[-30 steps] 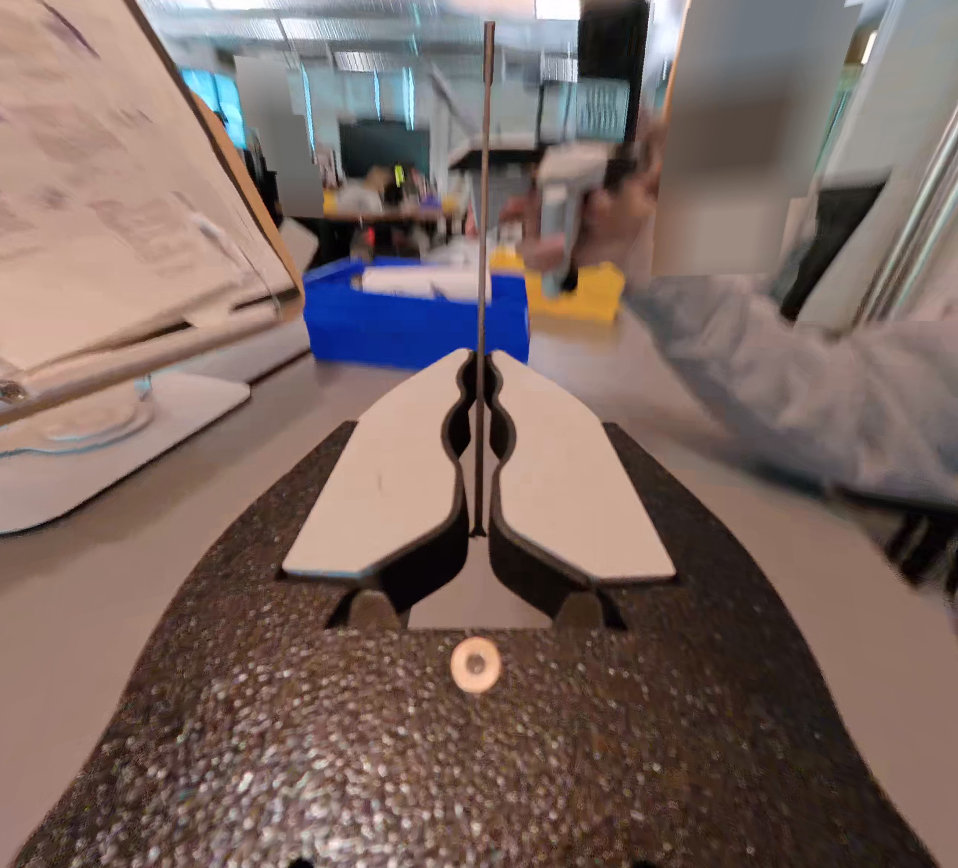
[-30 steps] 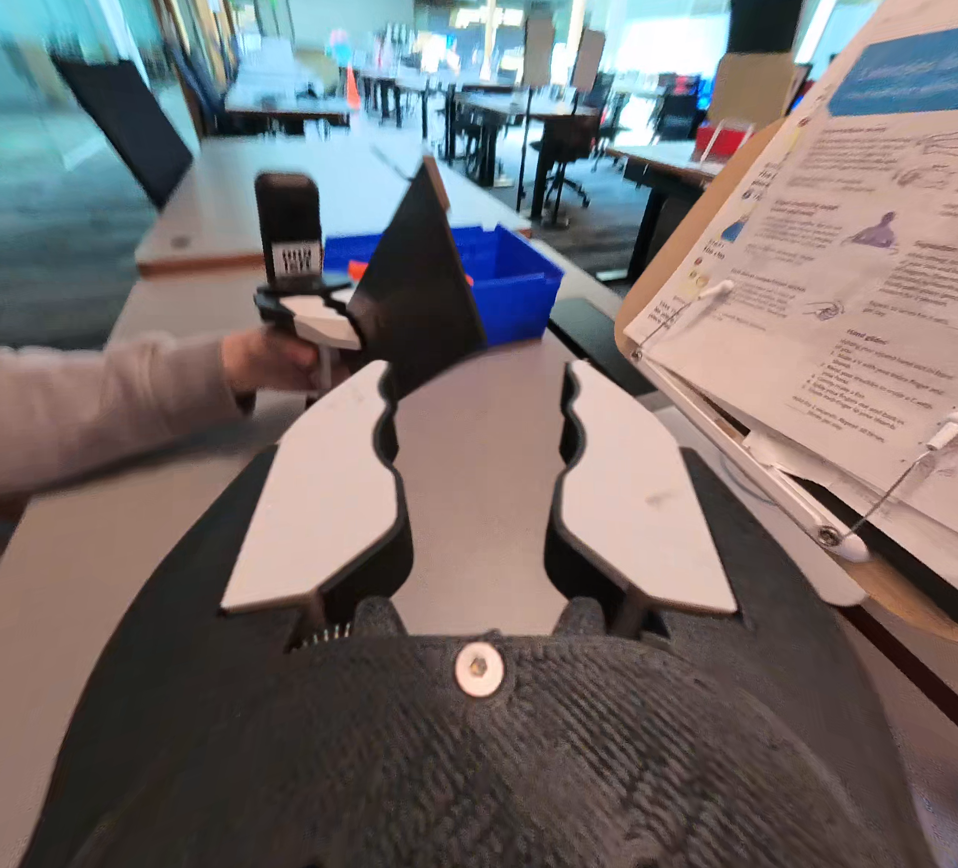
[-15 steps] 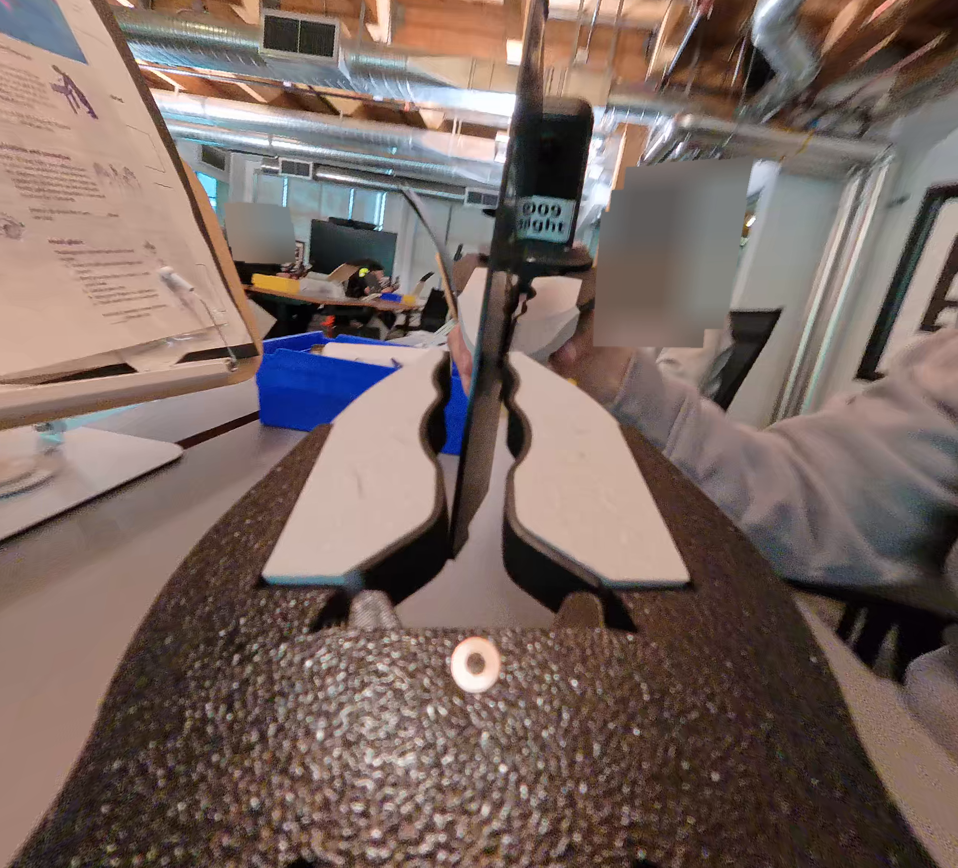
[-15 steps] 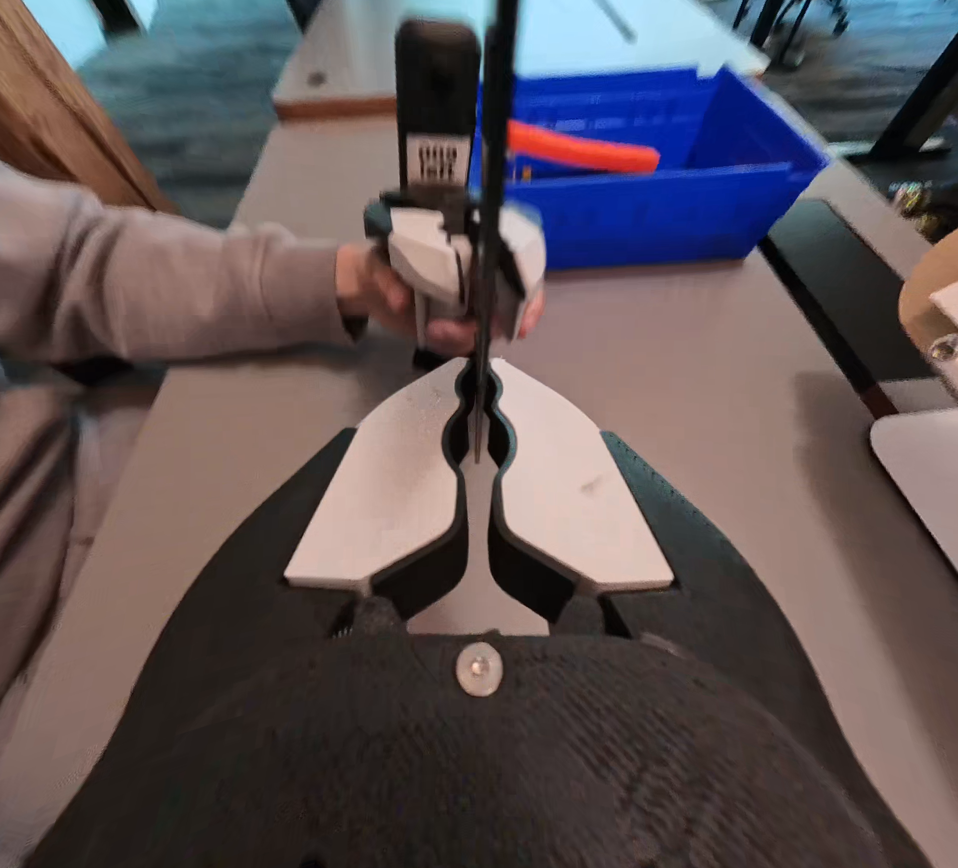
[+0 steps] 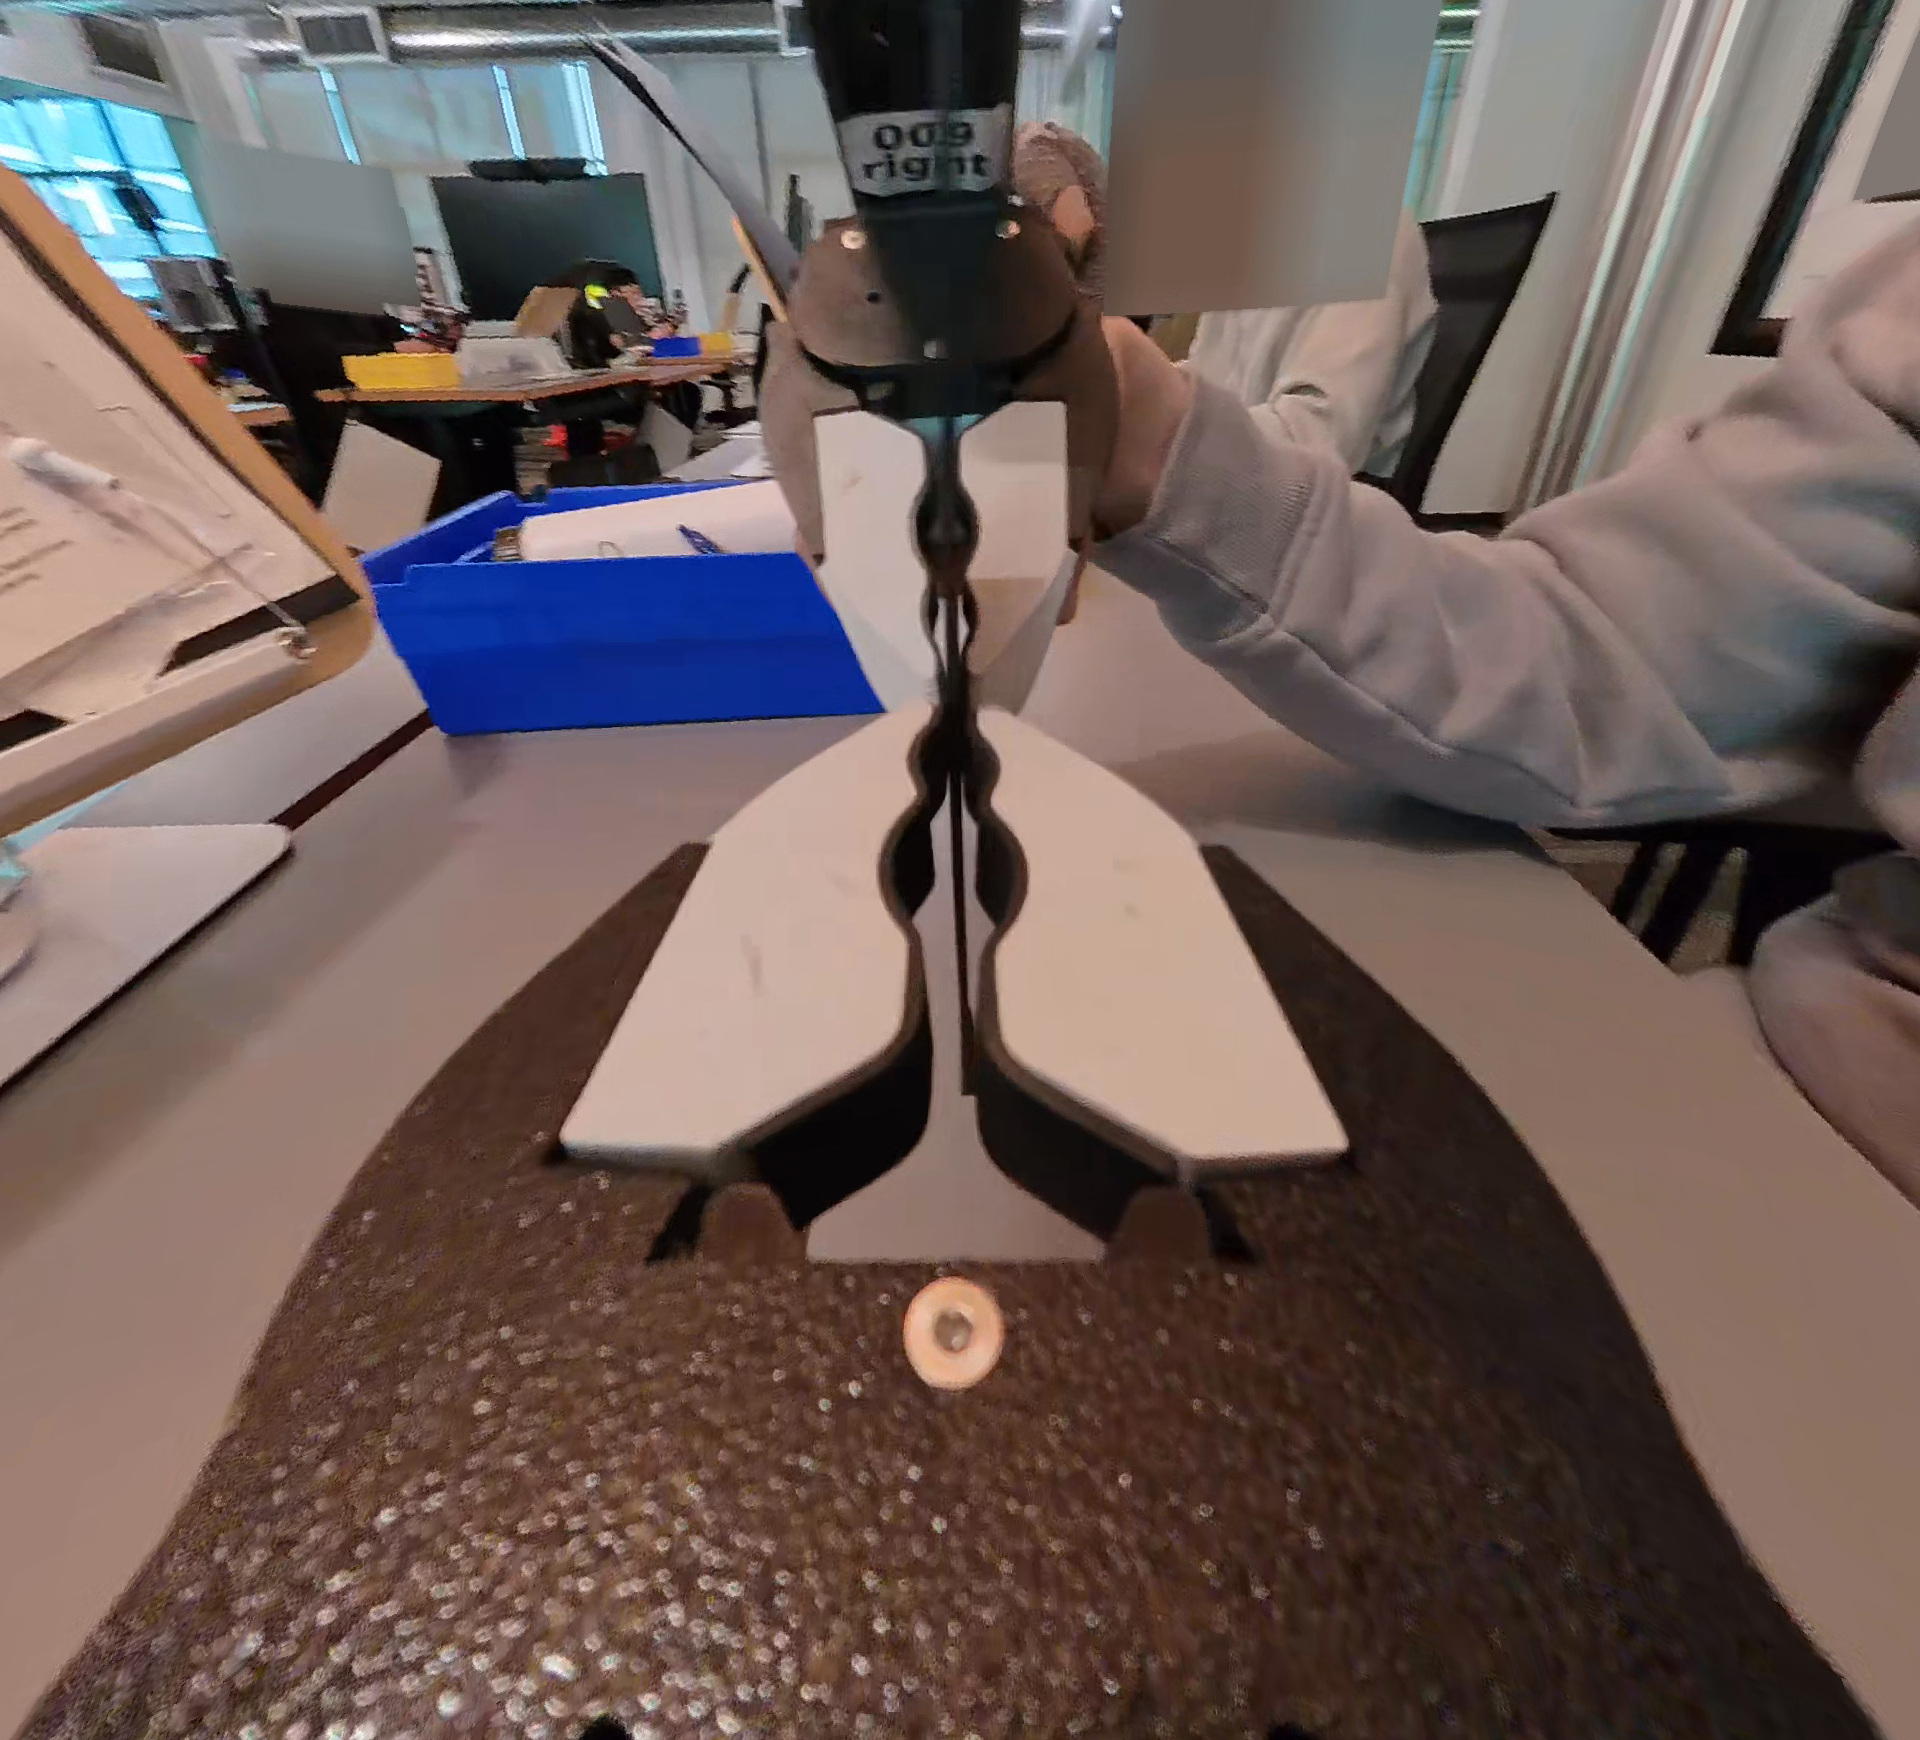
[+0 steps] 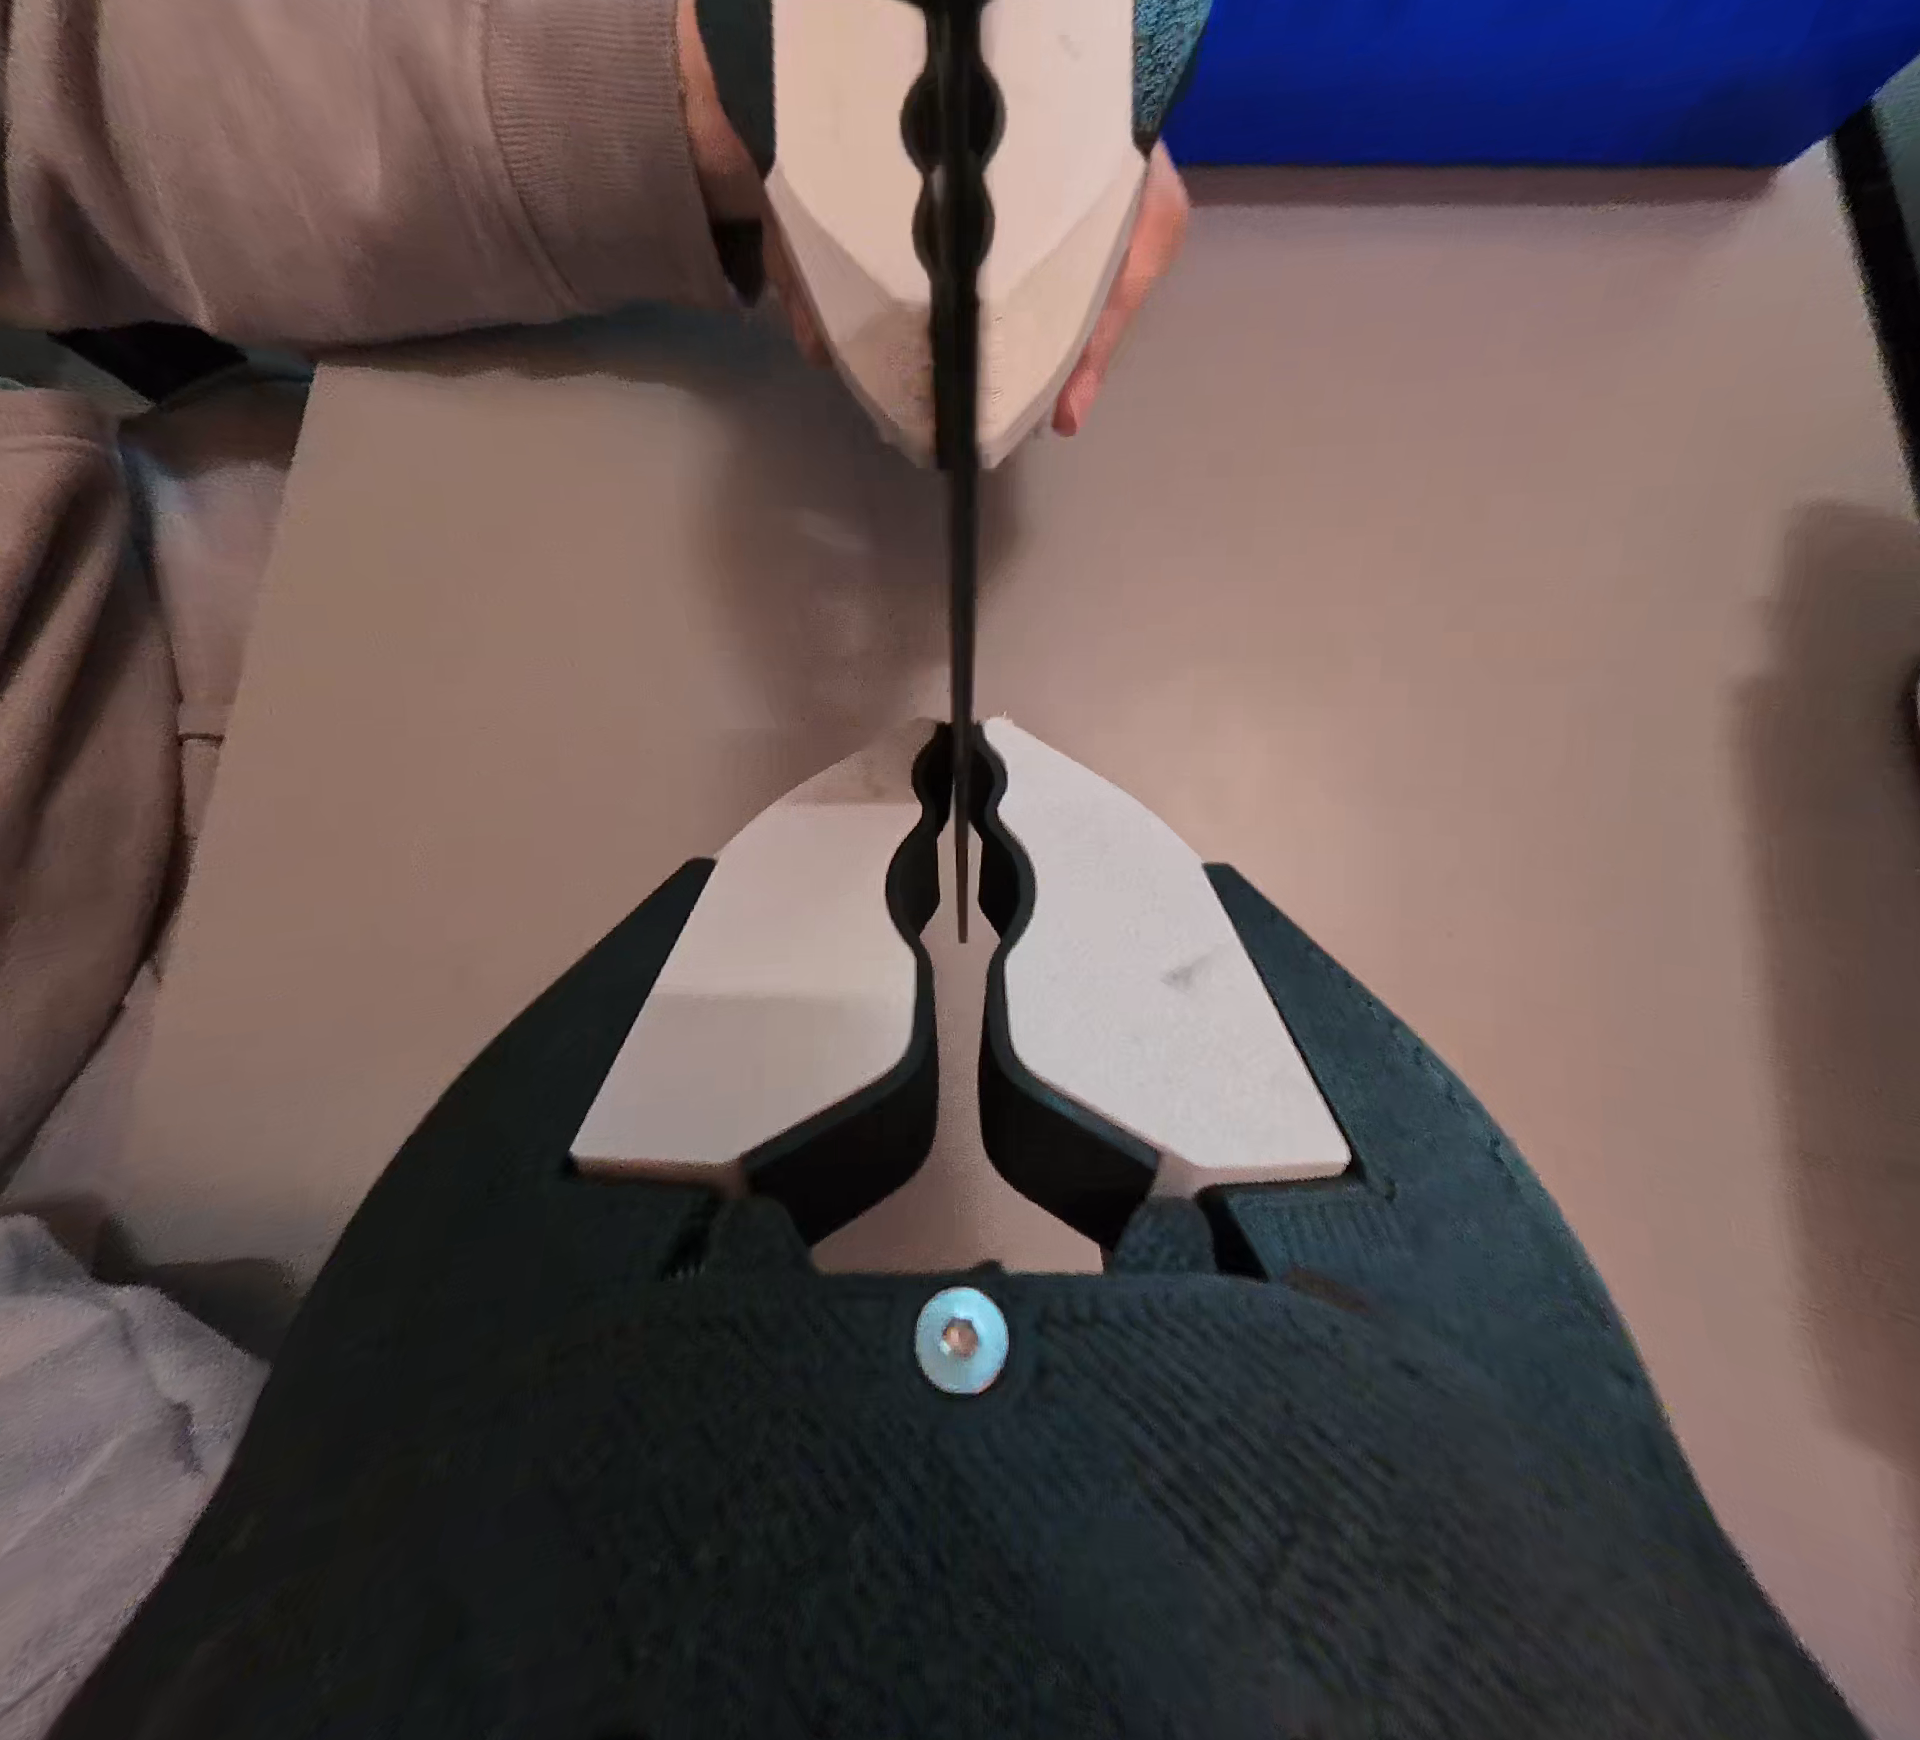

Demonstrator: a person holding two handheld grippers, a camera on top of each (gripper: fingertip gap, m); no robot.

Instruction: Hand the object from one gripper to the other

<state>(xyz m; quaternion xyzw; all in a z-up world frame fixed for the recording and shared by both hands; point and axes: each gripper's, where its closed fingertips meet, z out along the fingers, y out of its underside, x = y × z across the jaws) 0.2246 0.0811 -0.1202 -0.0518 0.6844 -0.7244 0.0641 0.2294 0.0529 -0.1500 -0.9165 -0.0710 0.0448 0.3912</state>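
A thin black flat sheet (image 5: 954,869), seen edge-on, runs straight between the two grippers, which face each other above the grey table (image 5: 343,942). My left gripper (image 5: 951,729) is shut on its near end. My right gripper (image 5: 951,651) meets it from the far side, tips almost touching the left ones. In the right wrist view my right gripper (image 6: 961,740) is shut on the sheet (image 6: 961,599), and the left gripper (image 6: 956,443) clamps the far end. A hand in a grey sleeve (image 6: 364,132) holds each gripper.
A blue bin (image 5: 623,630) holding a few items stands behind the grippers and also shows in the right wrist view (image 6: 1507,28). A wooden document stand (image 5: 177,610) with papers stands at the left on a white base (image 5: 125,911). Spacing between my two grippers at the tips: around 5 cm.
The right gripper, open and off to the side a second ago, has come nose to nose with the left and shut on the sheet's free end. The left has kept its grip.
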